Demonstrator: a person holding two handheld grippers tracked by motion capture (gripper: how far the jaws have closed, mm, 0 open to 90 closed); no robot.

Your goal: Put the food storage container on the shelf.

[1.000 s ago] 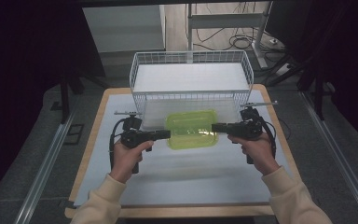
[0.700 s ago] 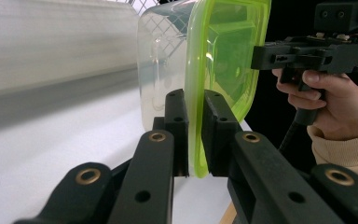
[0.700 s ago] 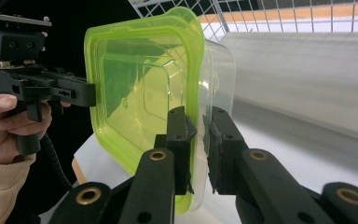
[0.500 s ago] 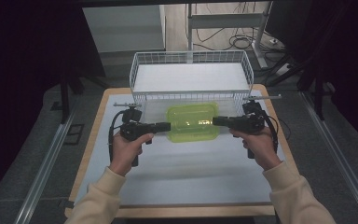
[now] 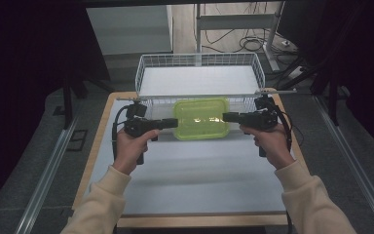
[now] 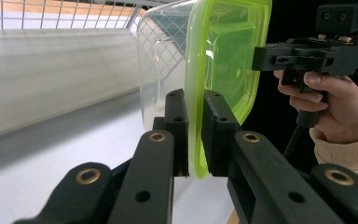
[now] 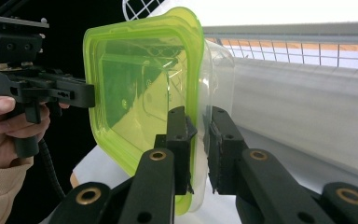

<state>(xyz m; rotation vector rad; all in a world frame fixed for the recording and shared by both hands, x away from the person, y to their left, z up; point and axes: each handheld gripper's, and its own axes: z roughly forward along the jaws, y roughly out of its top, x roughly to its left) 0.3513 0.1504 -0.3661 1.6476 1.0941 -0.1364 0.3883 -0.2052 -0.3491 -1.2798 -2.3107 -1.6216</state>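
Observation:
A clear plastic container with a lime-green lid (image 5: 200, 118) hangs above the table between both hands, just in front of the white wire basket (image 5: 148, 70). My left gripper (image 5: 174, 123) is shut on the lid's left rim; in the left gripper view the jaws pinch the green lid edge (image 6: 223, 56) at my left gripper (image 6: 195, 135). My right gripper (image 5: 225, 117) is shut on the opposite rim, and in the right gripper view the container (image 7: 144, 88) sits edge-on in my right gripper (image 7: 198, 144). Each gripper view shows the other hand's gripper across the lid.
The wire basket stands at the table's far edge with a white liner inside. The white table mat (image 5: 195, 175) lies below the lifted container. A wooden table border (image 5: 95, 151) runs along the left. Cables and table legs lie on the floor behind the basket.
Both hands have risen and moved away from me toward the basket, carrying the container with them. Both grips are unchanged.

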